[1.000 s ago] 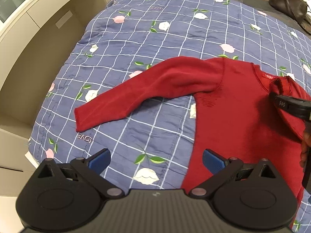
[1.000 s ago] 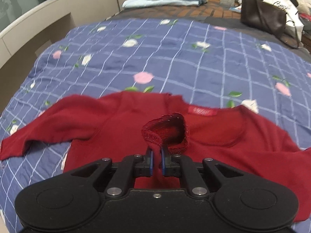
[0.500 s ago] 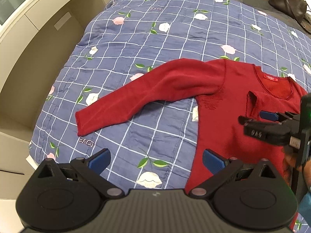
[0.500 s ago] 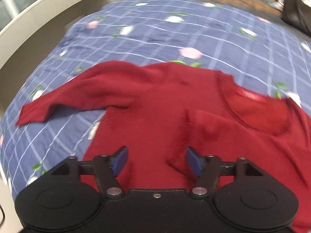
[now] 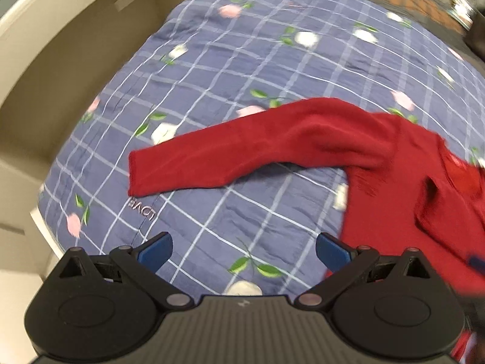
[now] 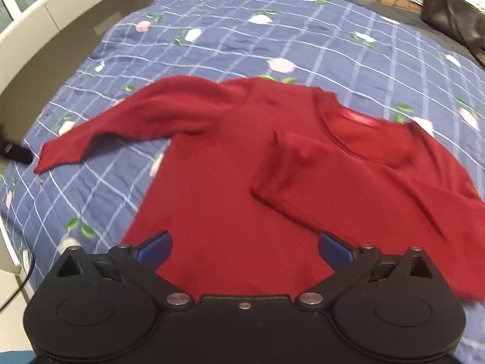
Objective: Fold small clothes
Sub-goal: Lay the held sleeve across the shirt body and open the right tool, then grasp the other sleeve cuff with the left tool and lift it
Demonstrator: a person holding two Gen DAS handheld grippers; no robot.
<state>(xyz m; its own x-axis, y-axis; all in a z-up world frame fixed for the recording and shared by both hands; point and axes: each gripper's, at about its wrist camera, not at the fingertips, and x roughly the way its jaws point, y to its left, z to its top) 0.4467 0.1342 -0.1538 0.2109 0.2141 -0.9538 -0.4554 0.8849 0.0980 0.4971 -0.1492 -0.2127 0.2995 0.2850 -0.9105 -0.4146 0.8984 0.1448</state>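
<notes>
A small red sweater (image 6: pixel 230 163) lies flat on the blue flowered bedspread (image 6: pixel 272 30). Its right sleeve (image 6: pixel 333 176) is folded across the chest, cuff near the middle. The left sleeve (image 5: pixel 230 154) stretches out to the left, its cuff (image 5: pixel 136 173) lying on the bedspread (image 5: pixel 242 60). My left gripper (image 5: pixel 244 250) hovers open over the bedspread, short of the left sleeve and beside the sweater's body (image 5: pixel 424 212). My right gripper (image 6: pixel 244 247) is open above the sweater's lower body, holding nothing.
A beige wall and ledge (image 5: pixel 60 60) run along the bed's left edge. A dark handbag (image 6: pixel 451 21) and bedding sit at the far end. A tip of the left gripper (image 6: pixel 12 151) shows at the right wrist view's left edge.
My right gripper let go of the right sleeve cuff, which now lies on the chest, and pulled back. My left gripper swung left and closer to the outstretched left sleeve.
</notes>
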